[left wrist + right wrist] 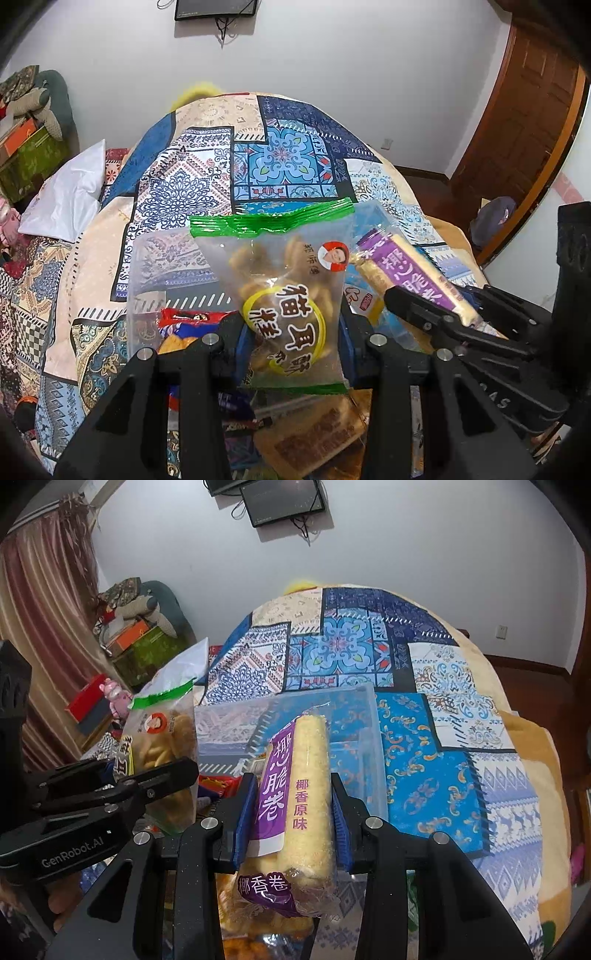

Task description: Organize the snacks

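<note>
Gripping a green-sealed biscuit bag (291, 310), the left claw (291, 332) pairs the right claw (291, 812), clamped on a coconut roll pack (295, 797).

Cracker bag (291, 314) in left tongs (293, 343), left of roll pack (295, 794) in right tongs (293, 812); bin (365, 746) behind.

Patchwork-quilted bed (424, 686); clear plastic bin (373, 738); white pillow (70, 195)

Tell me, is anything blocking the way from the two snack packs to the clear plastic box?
Nothing visible does. The green-edged clear cookie bag in the left gripper and the purple-labelled yellow roll pack in the right gripper hang right over the open clear plastic box.
</note>
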The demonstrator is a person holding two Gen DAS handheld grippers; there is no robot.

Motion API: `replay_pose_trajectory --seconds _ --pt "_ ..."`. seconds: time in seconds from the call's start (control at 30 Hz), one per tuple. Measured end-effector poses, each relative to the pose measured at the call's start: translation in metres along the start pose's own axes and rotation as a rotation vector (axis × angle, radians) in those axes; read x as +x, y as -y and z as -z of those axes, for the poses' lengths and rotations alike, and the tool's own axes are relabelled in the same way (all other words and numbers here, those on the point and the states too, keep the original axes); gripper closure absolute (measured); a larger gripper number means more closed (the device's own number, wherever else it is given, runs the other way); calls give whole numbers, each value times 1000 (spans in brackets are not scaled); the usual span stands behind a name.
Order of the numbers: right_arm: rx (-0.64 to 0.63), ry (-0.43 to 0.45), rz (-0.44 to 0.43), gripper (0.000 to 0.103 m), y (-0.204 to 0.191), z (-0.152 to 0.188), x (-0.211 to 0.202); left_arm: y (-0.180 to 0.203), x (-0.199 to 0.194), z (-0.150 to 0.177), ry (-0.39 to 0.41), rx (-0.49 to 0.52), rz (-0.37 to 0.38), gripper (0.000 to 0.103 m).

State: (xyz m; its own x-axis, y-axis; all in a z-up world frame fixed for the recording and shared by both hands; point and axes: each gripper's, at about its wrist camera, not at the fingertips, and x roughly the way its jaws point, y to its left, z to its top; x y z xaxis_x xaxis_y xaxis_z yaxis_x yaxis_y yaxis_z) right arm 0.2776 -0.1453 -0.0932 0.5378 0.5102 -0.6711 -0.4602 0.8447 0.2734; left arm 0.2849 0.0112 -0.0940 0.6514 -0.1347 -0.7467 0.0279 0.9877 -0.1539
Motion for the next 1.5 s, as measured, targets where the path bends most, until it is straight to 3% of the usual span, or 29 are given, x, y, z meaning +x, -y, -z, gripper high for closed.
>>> replay_pose_trajectory --seconds 0.33,0.67,0.93,1.4,1.5 --pt "-2 -42 16 65 3 3 6 -5 8 -1 -39 -38 0 59" --pt "-23 -6 32 65 4 7 -36 6 -41 9 18 19 -12 55" --pt "9 -13 56 64 18 34 -68 0 -68 42 -14 55 -43 52" --pt "80 -153 98 64 37 111 -81 -27 -68 133 -153 18 -25 52" --pt "69 -182 106 55 35 121 -77 -26 -64 145 -175 27 -12 52"
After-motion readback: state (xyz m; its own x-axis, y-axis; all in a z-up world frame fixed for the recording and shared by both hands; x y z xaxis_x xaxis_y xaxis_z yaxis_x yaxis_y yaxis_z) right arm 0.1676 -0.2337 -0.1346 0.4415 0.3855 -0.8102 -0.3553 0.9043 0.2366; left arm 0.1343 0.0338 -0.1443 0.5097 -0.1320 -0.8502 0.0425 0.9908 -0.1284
